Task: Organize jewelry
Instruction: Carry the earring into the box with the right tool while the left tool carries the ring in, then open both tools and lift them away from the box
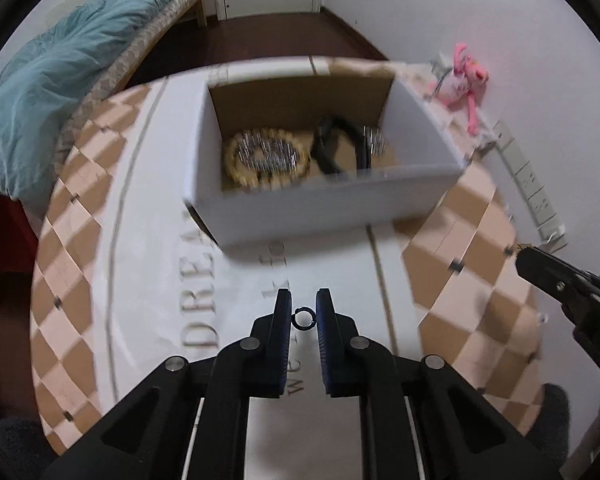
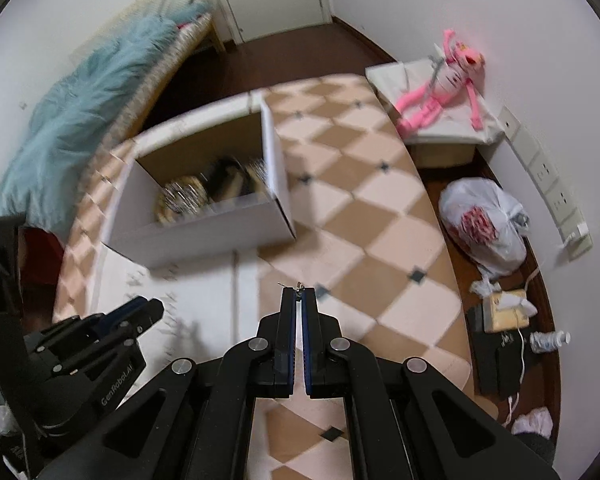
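Note:
A white cardboard box [image 1: 331, 204] stands on the table, also in the right wrist view [image 2: 204, 236]. Inside lie a yellow beaded bracelet [image 1: 266, 158], a black band [image 1: 335, 144] and a shiny silver piece [image 1: 373, 140]. My left gripper [image 1: 303, 304] is shut on a small black ring [image 1: 303, 318] held between its fingers, in front of the box. It shows at the left in the right wrist view [image 2: 150, 308]. My right gripper [image 2: 298, 292] is shut on a tiny metal earring [image 2: 298, 286] at its fingertips. Its tip shows in the left wrist view [image 1: 519, 254].
The table carries a checkered tan and cream cloth [image 2: 379, 208] with a white printed centre [image 1: 160, 280]. A pink plush toy [image 2: 443, 88] lies on a side stand. A white plastic bag [image 2: 483, 228], tissue box [image 2: 503, 312] and bottle [image 2: 549, 340] sit on the floor at right. A bed with teal blanket [image 1: 56, 92] stands at left.

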### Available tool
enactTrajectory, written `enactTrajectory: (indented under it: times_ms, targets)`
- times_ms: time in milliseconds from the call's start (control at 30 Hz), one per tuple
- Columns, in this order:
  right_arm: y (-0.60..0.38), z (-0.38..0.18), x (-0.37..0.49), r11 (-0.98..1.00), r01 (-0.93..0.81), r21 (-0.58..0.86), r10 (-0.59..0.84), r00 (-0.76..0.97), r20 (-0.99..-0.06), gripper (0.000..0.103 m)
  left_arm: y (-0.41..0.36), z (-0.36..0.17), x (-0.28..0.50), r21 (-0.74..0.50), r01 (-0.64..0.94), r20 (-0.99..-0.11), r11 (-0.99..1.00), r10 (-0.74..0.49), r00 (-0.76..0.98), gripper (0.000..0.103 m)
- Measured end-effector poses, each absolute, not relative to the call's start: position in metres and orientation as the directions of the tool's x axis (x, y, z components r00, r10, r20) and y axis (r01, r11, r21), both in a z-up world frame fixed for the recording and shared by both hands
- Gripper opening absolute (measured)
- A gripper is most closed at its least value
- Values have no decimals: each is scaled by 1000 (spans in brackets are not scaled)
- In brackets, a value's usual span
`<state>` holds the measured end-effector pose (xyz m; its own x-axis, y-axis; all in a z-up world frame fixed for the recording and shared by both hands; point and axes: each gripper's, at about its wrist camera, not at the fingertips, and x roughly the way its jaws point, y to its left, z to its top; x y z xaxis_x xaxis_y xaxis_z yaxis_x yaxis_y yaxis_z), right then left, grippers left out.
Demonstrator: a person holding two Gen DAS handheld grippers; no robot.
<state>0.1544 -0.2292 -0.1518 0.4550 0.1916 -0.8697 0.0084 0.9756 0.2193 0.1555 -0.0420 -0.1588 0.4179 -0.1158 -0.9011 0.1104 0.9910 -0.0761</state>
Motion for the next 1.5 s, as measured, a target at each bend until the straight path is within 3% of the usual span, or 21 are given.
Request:
enactTrajectory:
  times_ms: [267,733,833,900,1000,1067,1100,1167,1333,1367,1500]
  targets:
    - [-206,-113,220,958,-104,269,286,457,-842,3,-12,-114,215,-174,90,-889,981,-195,414,10]
    - [-169,-157,315,943,-110,313,331,225,-916,7,9,-124,288,-149,5,-942,989,-144,304,13]
    - [-174,-155,315,944,-102,315,330,234,-914,13,15,-119,286,-118,-9,-939,993,-109,325,29]
    - [-178,-150,314,952,-98,291,307,253,-917,15,18,-116,283,-110,-19,-935,994,-97,341,52]
    - [-182,-142,308,964,-103,243,263,284,-922,15,24,-113,275,-85,-38,-930,996,-65,362,61]
    - [-185,-137,303,970,-106,219,241,299,-923,25,26,-112,270,-81,-43,-928,996,-60,367,62]
    - [-186,-134,297,976,-102,191,214,313,-925,32,27,-112,264,-76,-50,-927,996,-53,371,68]
    - [-188,-131,291,982,-104,159,184,331,-926,58,28,-112,256,-66,-57,-924,996,-40,380,79]
    - [-190,-127,264,995,-91,33,64,370,-927,96,26,-110,233,-26,-74,-912,997,7,411,98]
    - [-190,-128,260,996,-88,21,52,369,-928,100,26,-109,228,-16,-76,-907,997,18,421,99]
    - [-191,-128,238,997,-79,-24,8,378,-926,100,21,-102,211,10,-85,-888,996,48,458,99]
